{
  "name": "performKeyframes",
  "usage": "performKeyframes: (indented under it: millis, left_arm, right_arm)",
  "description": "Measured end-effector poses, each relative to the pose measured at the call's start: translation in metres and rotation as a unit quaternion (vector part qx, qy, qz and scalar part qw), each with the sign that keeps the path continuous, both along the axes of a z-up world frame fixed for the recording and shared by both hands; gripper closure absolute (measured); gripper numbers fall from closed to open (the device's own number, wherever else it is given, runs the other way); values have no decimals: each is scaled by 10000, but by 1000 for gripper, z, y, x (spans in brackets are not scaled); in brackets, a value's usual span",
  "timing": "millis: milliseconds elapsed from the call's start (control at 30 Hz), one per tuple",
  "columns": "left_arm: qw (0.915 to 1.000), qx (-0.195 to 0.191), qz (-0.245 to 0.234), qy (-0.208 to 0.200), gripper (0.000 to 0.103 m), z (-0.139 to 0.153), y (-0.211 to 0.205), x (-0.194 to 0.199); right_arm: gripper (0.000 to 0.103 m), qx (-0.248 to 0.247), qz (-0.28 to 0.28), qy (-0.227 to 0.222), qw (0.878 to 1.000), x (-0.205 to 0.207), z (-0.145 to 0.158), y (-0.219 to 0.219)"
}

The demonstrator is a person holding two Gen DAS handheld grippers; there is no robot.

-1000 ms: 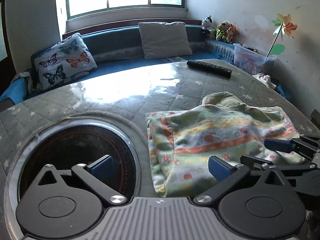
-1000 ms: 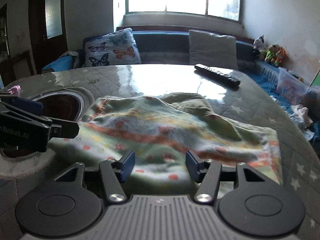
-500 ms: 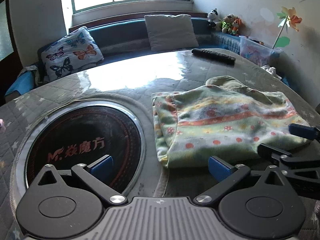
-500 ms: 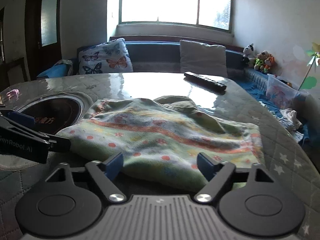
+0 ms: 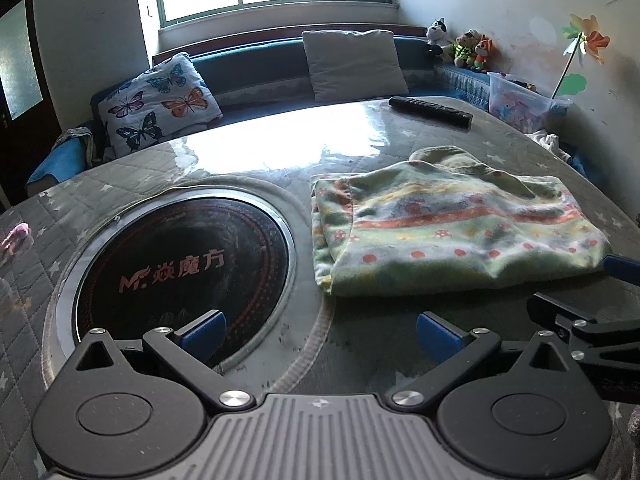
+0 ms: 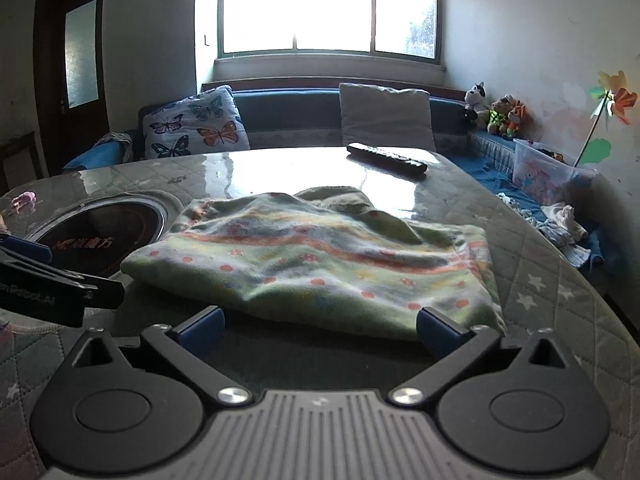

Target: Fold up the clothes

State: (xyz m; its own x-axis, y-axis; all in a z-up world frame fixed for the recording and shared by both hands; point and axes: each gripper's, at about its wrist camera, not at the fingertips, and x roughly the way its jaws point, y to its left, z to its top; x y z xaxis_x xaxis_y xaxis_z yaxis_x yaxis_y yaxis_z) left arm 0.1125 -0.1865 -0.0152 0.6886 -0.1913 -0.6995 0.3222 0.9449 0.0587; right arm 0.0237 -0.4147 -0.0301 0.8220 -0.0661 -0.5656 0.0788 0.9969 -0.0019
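A folded green fleece garment (image 5: 452, 236) with orange stripes and mushroom dots lies flat on the quilted table (image 5: 256, 152); it fills the middle of the right wrist view (image 6: 320, 256). My left gripper (image 5: 318, 334) stands open over the bare table, short of the garment's near left corner, nothing between its blue pads. My right gripper (image 6: 318, 330) is wide and still opening just short of the garment's near edge, with nothing between its pads. Each gripper shows at the other view's edge: the right one (image 5: 580, 320), the left one (image 6: 48, 280).
A round black induction hob (image 5: 176, 264) is set into the table at the left. A black remote control (image 5: 430, 111) lies at the far side. Cushions, plush toys and a plastic box (image 5: 520, 106) line the bench behind. A small pink thing (image 5: 16, 234) lies far left.
Both grippers have drawn back toward the near edge, off the garment. The right gripper's fingers have spread from half open to wide. The garment lies still.
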Motion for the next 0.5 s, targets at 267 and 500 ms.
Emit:
performKeyframes:
  millis: [267,500]
  left_arm:
    - [10000,6,-37,30,0,-3,1,-16]
    - [10000,15,-87,30,0,-6,2,-27]
  right_arm:
    - [0,-147,-210,166,9995,-11,-5,3]
    - [0,-132,-364,237,9990,-17,-5,2]
